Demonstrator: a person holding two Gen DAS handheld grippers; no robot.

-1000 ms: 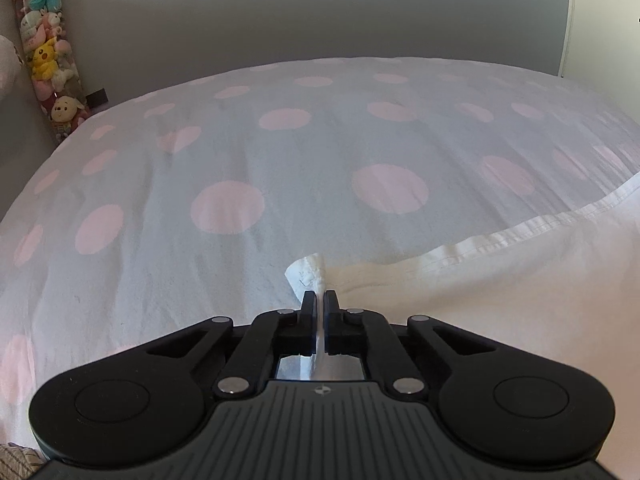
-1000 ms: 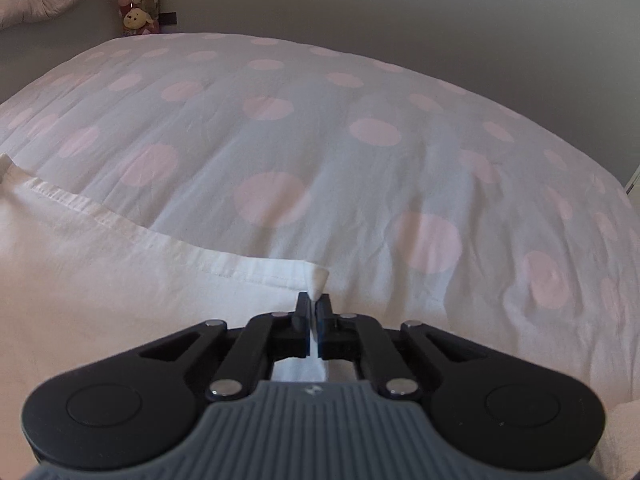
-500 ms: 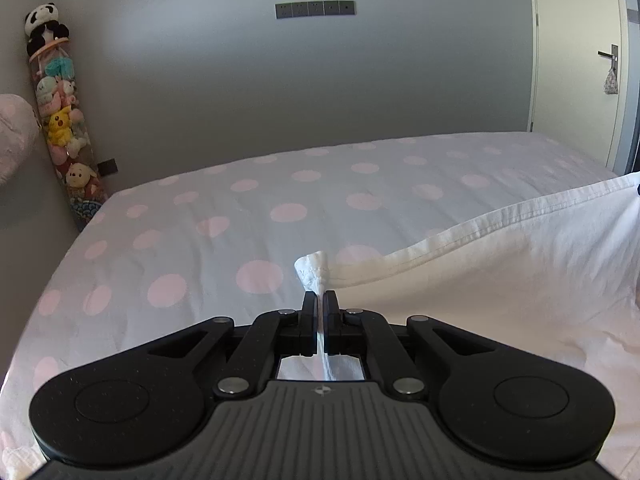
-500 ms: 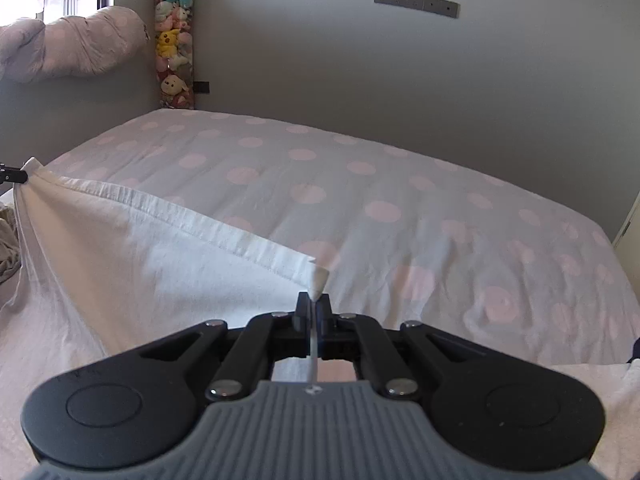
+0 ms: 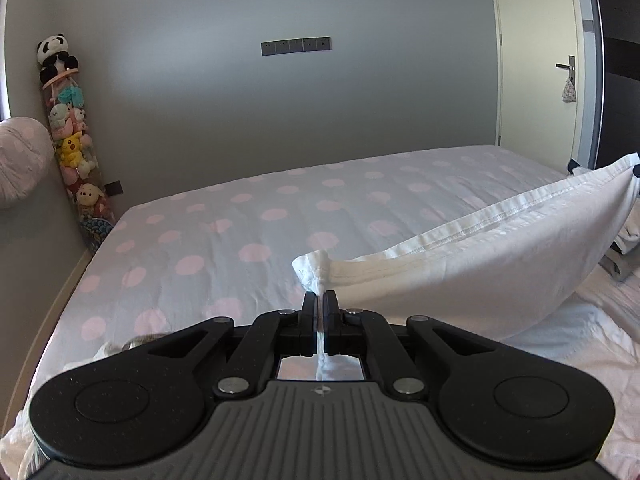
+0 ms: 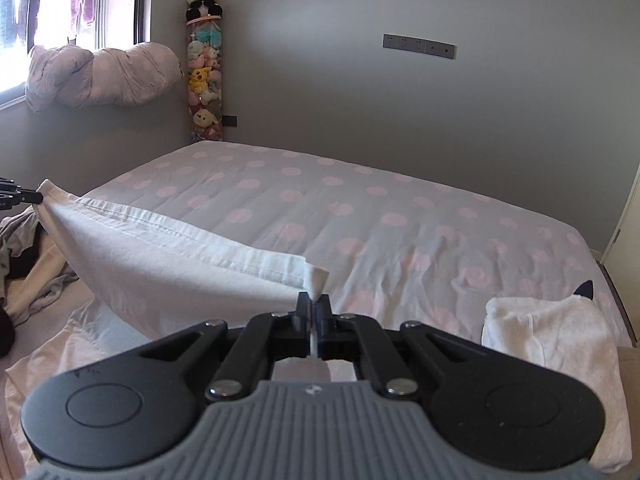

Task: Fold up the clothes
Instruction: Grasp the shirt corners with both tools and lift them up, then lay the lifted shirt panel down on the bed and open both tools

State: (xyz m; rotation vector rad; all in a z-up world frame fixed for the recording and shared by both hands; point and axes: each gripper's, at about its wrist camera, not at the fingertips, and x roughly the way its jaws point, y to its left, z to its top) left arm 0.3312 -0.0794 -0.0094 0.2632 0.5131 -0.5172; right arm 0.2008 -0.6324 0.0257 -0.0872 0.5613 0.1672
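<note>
A white cloth [image 5: 480, 256] with a stitched hem hangs stretched in the air above the bed. My left gripper [image 5: 320, 298] is shut on its left corner, a tuft of fabric bunched just past the fingertips. My right gripper [image 6: 313, 300] is shut on the other corner of the same white cloth [image 6: 168, 256]. In the right wrist view the left gripper's black tip [image 6: 20, 197] shows at the far left edge, holding the hem's far end. The cloth sags between the two grippers, and its lower part lies on the bed.
A bed with a pink-dotted sheet [image 5: 280, 232] fills the middle. A folded white garment [image 6: 548, 332] lies at the bed's right end. Crumpled clothes [image 6: 24, 252] lie at the left. A tube of plush toys [image 6: 204, 64] stands in the corner; a door [image 5: 536, 60] is at the right.
Both grippers have risen and pulled back from the bed with the cloth's corners. The hem, which lay flat on the sheet, now hangs taut in the air.
</note>
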